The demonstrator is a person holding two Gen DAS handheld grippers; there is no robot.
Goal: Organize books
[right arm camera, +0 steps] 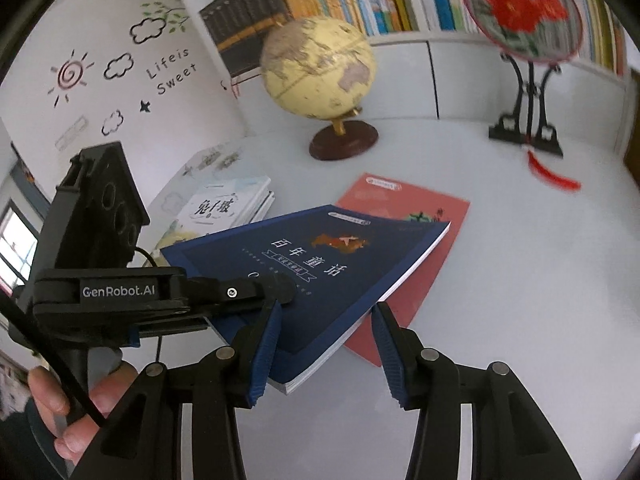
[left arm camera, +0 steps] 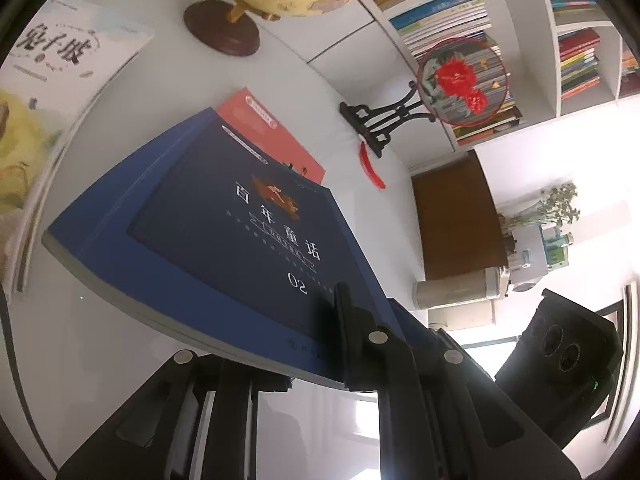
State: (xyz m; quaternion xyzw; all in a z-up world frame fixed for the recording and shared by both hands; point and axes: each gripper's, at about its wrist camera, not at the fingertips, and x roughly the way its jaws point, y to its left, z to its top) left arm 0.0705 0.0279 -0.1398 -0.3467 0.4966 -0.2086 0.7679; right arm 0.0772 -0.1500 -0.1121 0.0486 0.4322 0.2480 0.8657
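On the white desk (right arm camera: 500, 280) you have three loose books: one dark blue paperback (right arm camera: 320, 272), one thin red booklet (right arm camera: 436, 216), one pale illustrated book (right arm camera: 224, 208). You also have one cream globe (right arm camera: 318, 72) and one round embroidered fan (right arm camera: 520, 12).

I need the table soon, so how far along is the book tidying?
Done: a white-covered stack sits at the table's edge. In hand: the left gripper clamps the blue book, lifted; the right gripper is open. Left: the red book lies flat.
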